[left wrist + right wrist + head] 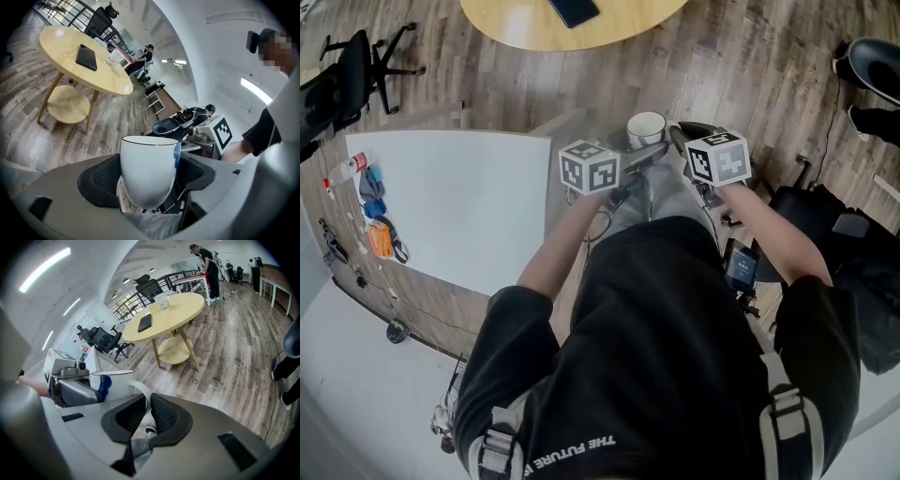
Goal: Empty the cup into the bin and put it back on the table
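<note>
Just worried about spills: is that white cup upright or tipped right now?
Upright: the cup has its rim level on top and its rounded base below, gripped by the left gripper. Its contents cannot be made out.

We see a wood-plank floor (pixel 750 84), a round pale-wood table (pixel 173 312) with a lower shelf, black office chairs (pixel 101 339), and strip lights (pixel 44 269) on the white ceiling.

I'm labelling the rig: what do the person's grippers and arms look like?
The left gripper and right gripper have smooth grey shells with black dimpled pads. Each carries a white cube with black square markers. The person wears a black short-sleeved T-shirt.
</note>
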`<state>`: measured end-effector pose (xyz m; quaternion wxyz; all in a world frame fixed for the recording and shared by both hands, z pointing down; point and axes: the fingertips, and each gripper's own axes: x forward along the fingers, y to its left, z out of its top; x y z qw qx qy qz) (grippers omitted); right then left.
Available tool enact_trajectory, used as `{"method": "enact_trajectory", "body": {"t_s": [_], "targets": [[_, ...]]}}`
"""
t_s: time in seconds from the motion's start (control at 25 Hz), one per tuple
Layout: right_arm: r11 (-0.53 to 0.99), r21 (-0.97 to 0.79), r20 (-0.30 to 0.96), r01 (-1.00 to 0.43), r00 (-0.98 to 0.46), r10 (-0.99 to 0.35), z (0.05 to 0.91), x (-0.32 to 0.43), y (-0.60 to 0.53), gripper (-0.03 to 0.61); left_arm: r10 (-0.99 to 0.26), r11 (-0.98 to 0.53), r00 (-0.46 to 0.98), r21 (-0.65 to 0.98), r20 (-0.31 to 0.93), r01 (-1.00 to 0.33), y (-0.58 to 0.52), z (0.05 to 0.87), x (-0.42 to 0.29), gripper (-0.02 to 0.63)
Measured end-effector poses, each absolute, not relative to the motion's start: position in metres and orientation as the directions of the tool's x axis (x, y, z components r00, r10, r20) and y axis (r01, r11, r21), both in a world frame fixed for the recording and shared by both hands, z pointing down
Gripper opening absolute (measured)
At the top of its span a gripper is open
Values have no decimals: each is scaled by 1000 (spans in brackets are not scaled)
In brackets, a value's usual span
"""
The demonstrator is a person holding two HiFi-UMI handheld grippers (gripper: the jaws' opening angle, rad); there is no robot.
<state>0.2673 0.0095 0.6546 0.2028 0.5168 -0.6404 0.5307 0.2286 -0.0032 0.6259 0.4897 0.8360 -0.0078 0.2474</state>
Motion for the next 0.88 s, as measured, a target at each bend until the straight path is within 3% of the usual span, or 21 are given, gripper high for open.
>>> {"method": "enact_trajectory", "body": {"t_s": [0.88], "targets": [[-119,-459,813,-880,-362,-457,653,278,24,48,263,-515,870,824,416,-238,9,625,240,368]]}}
